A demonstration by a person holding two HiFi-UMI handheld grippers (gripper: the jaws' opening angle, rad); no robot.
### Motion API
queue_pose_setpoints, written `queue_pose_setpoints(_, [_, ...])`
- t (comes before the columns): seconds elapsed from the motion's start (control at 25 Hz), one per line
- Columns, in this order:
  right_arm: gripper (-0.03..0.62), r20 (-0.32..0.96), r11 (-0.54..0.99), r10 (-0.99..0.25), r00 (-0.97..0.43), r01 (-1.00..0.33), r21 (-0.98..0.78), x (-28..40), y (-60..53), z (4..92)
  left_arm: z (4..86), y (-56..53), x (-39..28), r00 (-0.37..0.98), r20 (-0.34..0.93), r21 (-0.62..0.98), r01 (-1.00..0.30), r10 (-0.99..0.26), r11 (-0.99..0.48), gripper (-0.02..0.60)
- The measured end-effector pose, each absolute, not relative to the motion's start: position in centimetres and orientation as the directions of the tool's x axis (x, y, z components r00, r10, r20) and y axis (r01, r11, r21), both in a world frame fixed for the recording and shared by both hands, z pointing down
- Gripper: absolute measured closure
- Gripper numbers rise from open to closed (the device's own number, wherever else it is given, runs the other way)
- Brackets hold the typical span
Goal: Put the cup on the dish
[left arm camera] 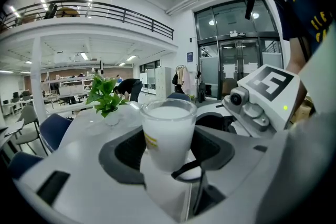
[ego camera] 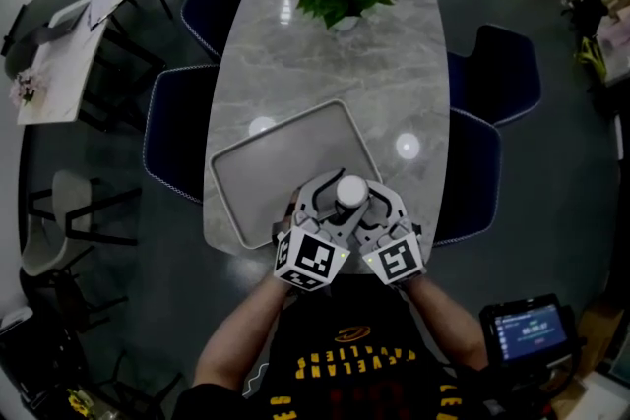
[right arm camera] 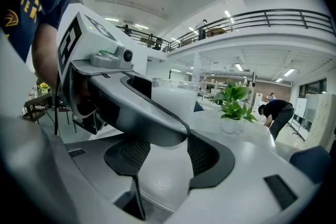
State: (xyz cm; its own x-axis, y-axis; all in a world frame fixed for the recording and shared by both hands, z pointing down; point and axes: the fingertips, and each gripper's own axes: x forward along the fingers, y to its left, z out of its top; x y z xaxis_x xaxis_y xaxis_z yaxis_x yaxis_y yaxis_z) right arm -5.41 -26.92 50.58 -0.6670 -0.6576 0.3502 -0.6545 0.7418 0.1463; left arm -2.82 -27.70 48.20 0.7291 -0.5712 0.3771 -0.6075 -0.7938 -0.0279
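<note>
Left gripper view: the left hand-held gripper (left arm camera: 169, 147) is clenched on the cup (left arm camera: 167, 131). A dark pad sits on each flank of the frosted wall, low on the body, with the rim free above. The cup is upright and milky white, with a small yellow label on the side toward the left jaw. My reading of the low grip: it holds the cup level and leaves the base free to meet a surface. A pale glossy surface lies directly under the base; whether they touch or a thin gap remains, I cannot tell. A potted plant (left arm camera: 105, 94) stands far ahead of the jaws, to the left of the cup.

Right gripper view: the right hand-held gripper (right arm camera: 168, 157) is released, jaws apart, with only bare pale surface between the pads. The left hand-held gripper's body crosses over its left jaw. The cup stands just beyond the tips, not inside them. This looks like a standby pose, near enough to steady the cup if it tips.

Head view: both units crowd together at the desk (ego camera: 325, 64) edge nearest the person, with the cup between them. The dish (ego camera: 261, 174), a shallow rectangular tray, spreads ahead and to the left of the left hand-held gripper. The cup sits over the corner nearest the right hand-held gripper. Judgement: the placement is nearly done. What remains is to open the left jaws evenly, so that neither pad drags the cup over.
</note>
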Motion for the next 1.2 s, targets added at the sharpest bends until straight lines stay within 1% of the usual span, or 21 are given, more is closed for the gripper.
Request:
queue_pose_setpoints(0.16, [0.368, 0.387, 0.753, -0.645, -0.659, -0.635, 0.172, -5.8, -26.2, 51.7, 49.1, -27.0, -3.3, 0.725, 0.392, -0.032, -0.604, -0.566, -0.796, 0.322])
queue_pose_setpoints(0.4, [0.368, 0.474, 0.795, -0.588, -0.655, -0.578, 0.186, -5.1, -29.9, 57.5, 54.9, -30.8, -2.7, 0.697, 0.451, -0.036, -0.61, -0.558, -0.792, 0.322])
queue_pose_setpoints(0.6, [0.368, 0.541, 0.815, -0.557, -0.631, -0.542, 0.207, -5.3, -29.7, 59.0, 56.6, -30.7, -2.8, 0.694, 0.476, -0.032, -0.6, -0.54, -0.799, 0.322])
queue_pose_setpoints(0.88, [0.368, 0.629, 0.821, -0.527, -0.571, -0.533, 0.204, -4.2, -31.4, 62.1, 59.7, -32.5, -2.2, 0.684, 0.499, -0.019, -0.605, -0.532, -0.796, 0.322])
queue_pose_setpoints(1.04, [0.368, 0.647, 0.808, -0.524, -0.553, -0.564, 0.172, -3.4, -31.3, 62.6, 60.8, -32.6, -2.6, 0.678, 0.504, 0.006, -0.622, -0.535, -0.783, 0.322])
queue_pose_setpoints(1.2, [0.368, 0.66, 0.808, -0.515, -0.547, -0.567, 0.161, -2.9, -31.0, 63.0, 61.6, -32.8, -2.5, 0.676, 0.511, 0.013, -0.623, -0.53, -0.782, 0.322])
